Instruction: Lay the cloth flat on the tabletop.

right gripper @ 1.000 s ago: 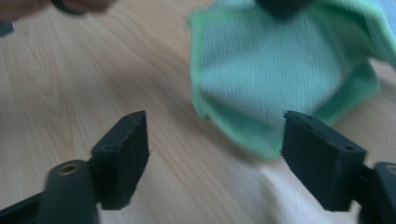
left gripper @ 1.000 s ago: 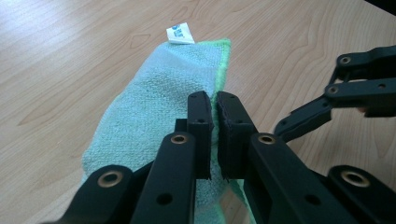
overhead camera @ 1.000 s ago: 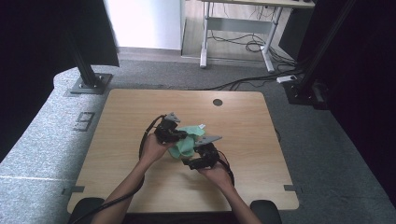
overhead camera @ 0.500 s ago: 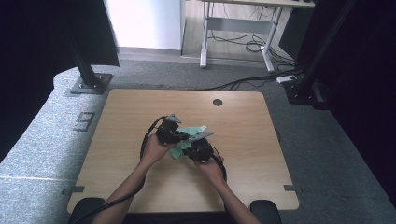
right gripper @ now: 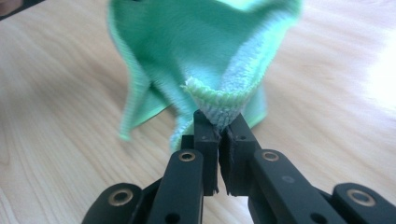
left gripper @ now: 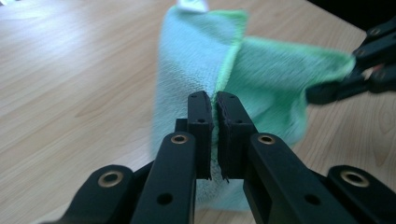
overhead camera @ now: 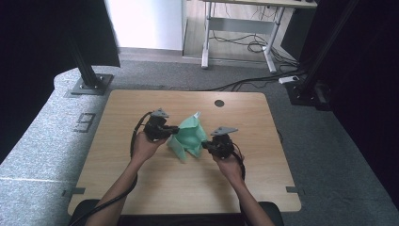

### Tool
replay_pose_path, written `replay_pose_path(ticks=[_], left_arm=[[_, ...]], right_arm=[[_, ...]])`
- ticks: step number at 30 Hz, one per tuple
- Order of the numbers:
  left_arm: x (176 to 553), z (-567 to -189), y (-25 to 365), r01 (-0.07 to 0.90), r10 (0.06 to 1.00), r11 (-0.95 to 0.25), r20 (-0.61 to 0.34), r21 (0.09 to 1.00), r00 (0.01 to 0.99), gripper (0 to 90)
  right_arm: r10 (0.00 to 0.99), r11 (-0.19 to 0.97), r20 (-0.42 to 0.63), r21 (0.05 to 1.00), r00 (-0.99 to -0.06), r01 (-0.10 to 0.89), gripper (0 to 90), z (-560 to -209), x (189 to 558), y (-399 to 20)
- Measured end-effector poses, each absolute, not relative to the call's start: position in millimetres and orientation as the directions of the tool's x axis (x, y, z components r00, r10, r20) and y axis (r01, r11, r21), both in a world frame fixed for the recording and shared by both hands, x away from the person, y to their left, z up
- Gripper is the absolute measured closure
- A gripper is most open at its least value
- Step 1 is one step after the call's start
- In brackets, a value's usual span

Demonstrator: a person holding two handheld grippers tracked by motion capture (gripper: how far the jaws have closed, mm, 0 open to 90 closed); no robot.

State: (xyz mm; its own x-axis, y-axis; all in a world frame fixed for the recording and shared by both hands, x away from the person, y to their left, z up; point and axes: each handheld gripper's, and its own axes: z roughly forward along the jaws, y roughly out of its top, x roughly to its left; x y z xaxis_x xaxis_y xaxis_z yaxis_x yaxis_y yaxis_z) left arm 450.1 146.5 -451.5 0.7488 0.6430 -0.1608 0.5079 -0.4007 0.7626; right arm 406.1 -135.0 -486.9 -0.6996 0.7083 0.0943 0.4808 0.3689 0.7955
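Observation:
A light green cloth hangs bunched between my two grippers over the middle of the wooden table. My left gripper pinches its left edge; in the left gripper view the jaws are shut on a fold of the cloth. My right gripper holds the right edge. In the right gripper view the gripper has just closed and is shut on a rolled hem of the cloth. The right gripper also appears at the right of the left gripper view.
A round cable hole sits near the table's far edge. Black stand bases rest on the grey floor beyond the far corners. Bare wood surrounds the cloth on all sides.
The two hands have drawn apart and risen a little. The right gripper has shut on the cloth's edge, and the cloth is now lifted and stretched between both grippers.

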Motion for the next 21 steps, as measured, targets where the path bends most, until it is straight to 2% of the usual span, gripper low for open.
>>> replay_pose_path(ticks=[13,19,21], left_arm=[[452.9,-434.1,186.4,0.529,0.669,-0.285,-0.229,0.8,0.707,84.4],[462.5,-454.6,197.0,0.587,0.687,-0.26,-0.281,0.766,0.671,84.4],[466.1,-462.3,195.3,0.595,0.702,-0.276,-0.265,0.755,0.661,82.4]], right_arm=[[0.777,0.325,0.041,0.829,-0.629,0.455,84.5,-436.3,425.5,-176.9],[0.794,0.31,0.042,0.831,-0.606,0.463,84.1,-422.4,443.9,-182.6],[0.801,0.322,0.026,0.824,-0.599,0.467,78.6,-426.0,452.7,-179.1]])
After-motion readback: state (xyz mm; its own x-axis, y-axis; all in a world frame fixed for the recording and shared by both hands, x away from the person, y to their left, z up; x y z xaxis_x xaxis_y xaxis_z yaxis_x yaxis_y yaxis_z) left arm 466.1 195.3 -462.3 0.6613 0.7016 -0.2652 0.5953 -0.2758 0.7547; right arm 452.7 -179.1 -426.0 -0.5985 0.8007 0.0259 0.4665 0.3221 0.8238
